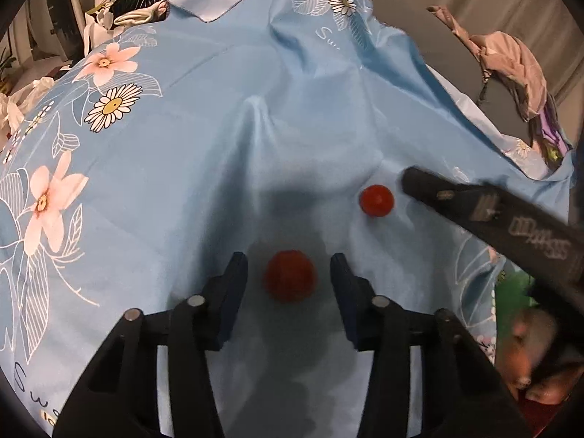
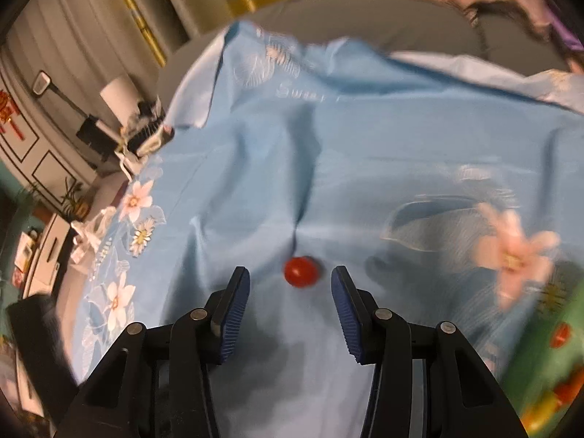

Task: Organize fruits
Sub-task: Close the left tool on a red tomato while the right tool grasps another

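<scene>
Two small red fruits lie on a light blue floral cloth (image 1: 182, 146). In the left wrist view the nearer, blurred red fruit (image 1: 290, 281) sits between the blue pads of my left gripper (image 1: 288, 260), with a gap on each side, so the jaws are open. A red cherry tomato (image 1: 376, 200) lies further off to the right, beside a dark finger (image 1: 438, 197) of the other gripper. In the right wrist view that tomato (image 2: 301, 272) rests just ahead of and between the tips of my right gripper (image 2: 290, 274), which is open and touches nothing.
A green container (image 2: 562, 332) holding red and orange pieces shows blurred at the right edge, also seen as a green patch (image 1: 511, 292). Crumpled clothes (image 1: 511, 62) lie at the back right. Clutter (image 1: 138, 0) lies at the back left. The cloth has raised folds (image 1: 262, 116).
</scene>
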A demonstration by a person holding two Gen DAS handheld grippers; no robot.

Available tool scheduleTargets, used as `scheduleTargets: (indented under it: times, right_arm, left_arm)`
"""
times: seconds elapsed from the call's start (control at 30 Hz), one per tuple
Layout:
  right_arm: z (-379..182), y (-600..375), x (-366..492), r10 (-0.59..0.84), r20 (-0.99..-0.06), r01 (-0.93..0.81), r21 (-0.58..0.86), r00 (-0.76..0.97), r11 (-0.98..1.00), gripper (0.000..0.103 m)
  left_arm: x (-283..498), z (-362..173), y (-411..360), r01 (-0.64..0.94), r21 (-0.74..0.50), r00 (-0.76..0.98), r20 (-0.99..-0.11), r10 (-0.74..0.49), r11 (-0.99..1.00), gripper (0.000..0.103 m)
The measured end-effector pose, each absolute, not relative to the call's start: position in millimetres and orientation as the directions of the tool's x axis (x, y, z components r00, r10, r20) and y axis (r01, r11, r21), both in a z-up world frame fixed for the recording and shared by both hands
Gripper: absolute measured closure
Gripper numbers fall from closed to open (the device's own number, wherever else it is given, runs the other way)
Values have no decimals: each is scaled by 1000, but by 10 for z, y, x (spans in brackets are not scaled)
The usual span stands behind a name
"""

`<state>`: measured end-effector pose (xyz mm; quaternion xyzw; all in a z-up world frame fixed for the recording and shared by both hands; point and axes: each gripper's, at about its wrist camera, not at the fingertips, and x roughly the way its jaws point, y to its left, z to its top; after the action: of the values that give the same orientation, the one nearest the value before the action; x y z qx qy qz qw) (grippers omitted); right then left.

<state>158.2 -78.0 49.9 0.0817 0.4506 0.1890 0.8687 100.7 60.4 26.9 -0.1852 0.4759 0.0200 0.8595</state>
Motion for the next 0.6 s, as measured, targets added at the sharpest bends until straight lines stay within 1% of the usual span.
scheduleTargets:
  times: [0.03,0.13,0.2,0.23,0.27,0.3,0.37,0.5,0.6]
  right_arm:
    - [418,-718,1629,388,-764,-252,297,516,921,54]
    - [261,-666,1680,358,-780,-245,267,513,932,61]
    - [176,-694,1710,350,-782,-218,276,515,936,66]
    - [149,-706,1732,362,-781,-213,293,509,932,66]
    - [112,-710,1746,385,-780,-216,319,493,923,66]
    - [89,-690,1765,390,-783,-216,325,484,921,68]
    - [74,-675,1750,375,-780,-219,304,501,927,71]
    - [100,-652,1703,354,-786,-229,273,507,934,72]
    - [158,-696,1664,346,-785,-221,269,514,937,72]
  left_arm:
    - [1018,254,620,-218,-298,539,-830,-140,929,63]
    - [1024,219,631,-230,-303,531,-836,-141,925,63]
    - [1038,201,603,-230,-306,525,-838,-147,924,65]
    - [1042,185,588,-229,-308,521,-840,-151,924,66]
    - [1044,168,563,-230,-282,514,-848,-129,931,66]
    - [1044,164,538,-229,-262,514,-851,-112,937,69]
    - [1042,156,521,-236,-229,512,-856,-79,944,73]
    - [1023,146,527,-230,-211,520,-852,-64,950,74]
    - [1007,172,543,-231,-225,528,-846,-73,946,74]
